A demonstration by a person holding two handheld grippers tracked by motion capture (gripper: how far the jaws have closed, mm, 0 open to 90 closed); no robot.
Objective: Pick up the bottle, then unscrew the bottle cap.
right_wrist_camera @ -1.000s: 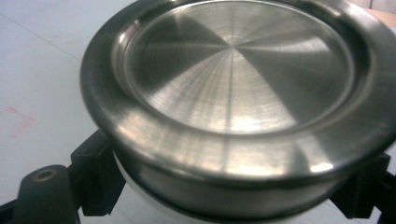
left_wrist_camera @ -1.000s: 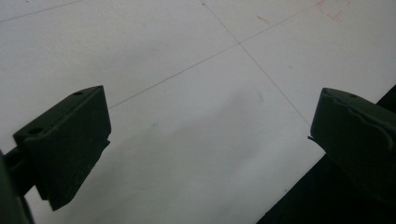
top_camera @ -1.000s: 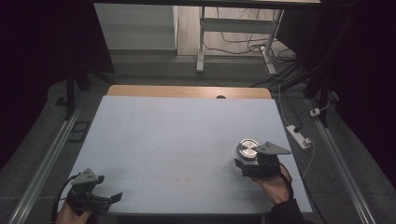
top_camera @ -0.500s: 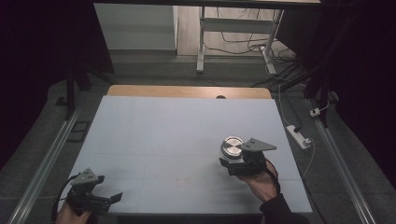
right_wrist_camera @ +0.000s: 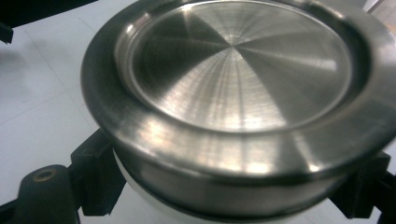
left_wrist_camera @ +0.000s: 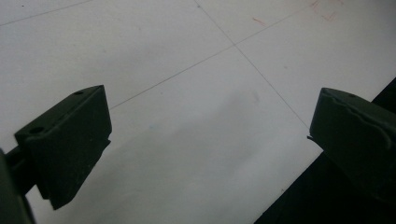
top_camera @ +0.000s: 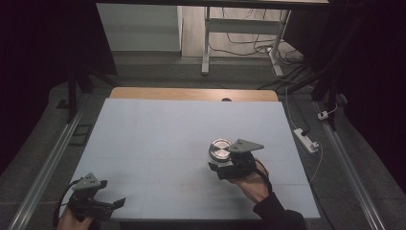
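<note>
A round container with a brushed steel top hangs just above the white table, right of its middle. My right gripper is shut on it from the near side, held by a hand. In the right gripper view the steel top looms large, with one black finger at its lower left and the other finger at its lower right, both against its side. My left gripper rests at the table's near left corner, open, and its view has bare table between the jaws.
A wooden strip runs along the table's far edge. A white power strip and cables lie on the floor to the right. Metal rails flank both sides. A desk frame stands beyond the table.
My right gripper has carried the steel-topped container leftward, from near the right edge toward the table's middle. The left gripper has stayed put.
</note>
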